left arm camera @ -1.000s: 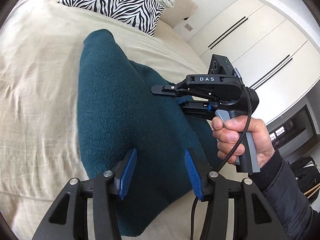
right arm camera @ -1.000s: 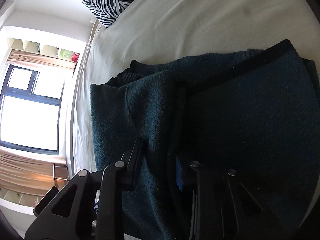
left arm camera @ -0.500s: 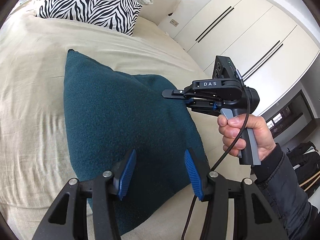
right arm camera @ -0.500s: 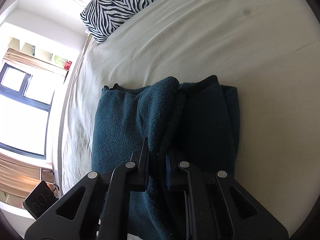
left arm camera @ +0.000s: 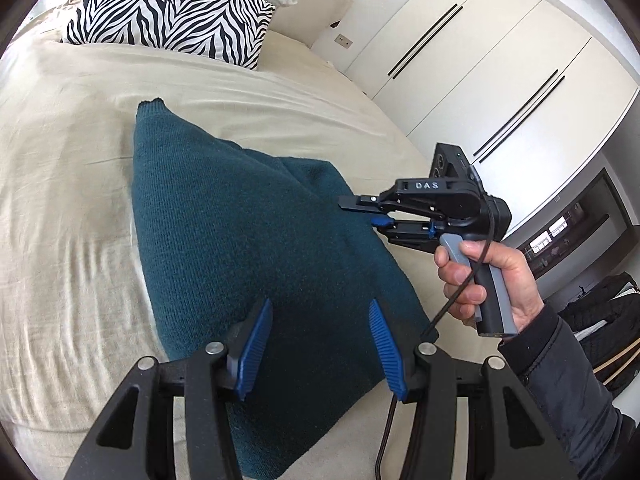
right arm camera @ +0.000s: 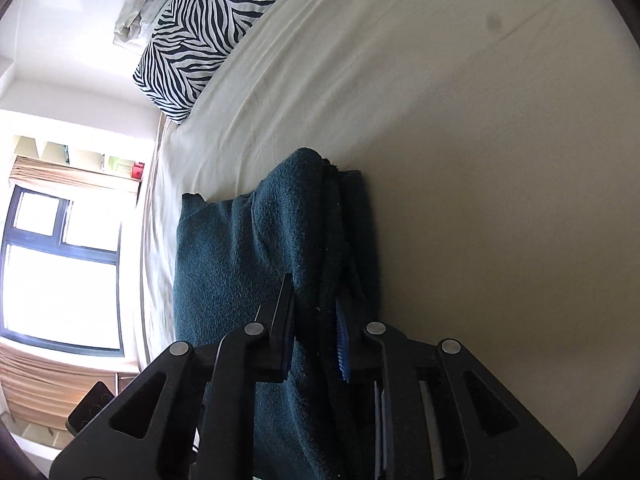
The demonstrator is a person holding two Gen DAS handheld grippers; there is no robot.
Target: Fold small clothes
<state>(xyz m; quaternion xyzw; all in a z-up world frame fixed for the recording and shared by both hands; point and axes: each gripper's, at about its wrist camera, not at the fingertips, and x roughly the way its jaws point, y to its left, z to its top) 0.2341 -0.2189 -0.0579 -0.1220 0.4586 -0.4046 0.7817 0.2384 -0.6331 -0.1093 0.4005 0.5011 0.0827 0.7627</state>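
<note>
Sweater [left arm camera: 248,240], dark teal knit, already folded into a long narrow stack, lying flat on the bed [left arm camera: 60,200]. Long axis running from just under the left gripper [left arm camera: 320,332] away toward a far corner that points at the zebra pillow [left arm camera: 172,12]. Thick doubled layers along the right-hand long edge, thinner and flatter on the other side.

Right gripper [left arm camera: 360,213] held in a hand [left arm camera: 492,280] at that thick edge, about midway along, aimed across the stack. Fingers narrow, having just been opening; folded ridge in line between them in the right wrist view, yet seemingly clear of the cloth from the left wrist view, so probably a release rather than a pinch.

Left gripper poised above the near end, fingers set moderately wide with nothing between them, only knit beneath.

Likely stage: lengthwise folds done, one crosswise fold left. Near end closest to the left gripper, far corner well away from both. Most natural next move: near end taken and carried along the long axis toward the far corner, right gripper steadying the middle. Risk: loose thick edge slipping apart when lifted.
</note>
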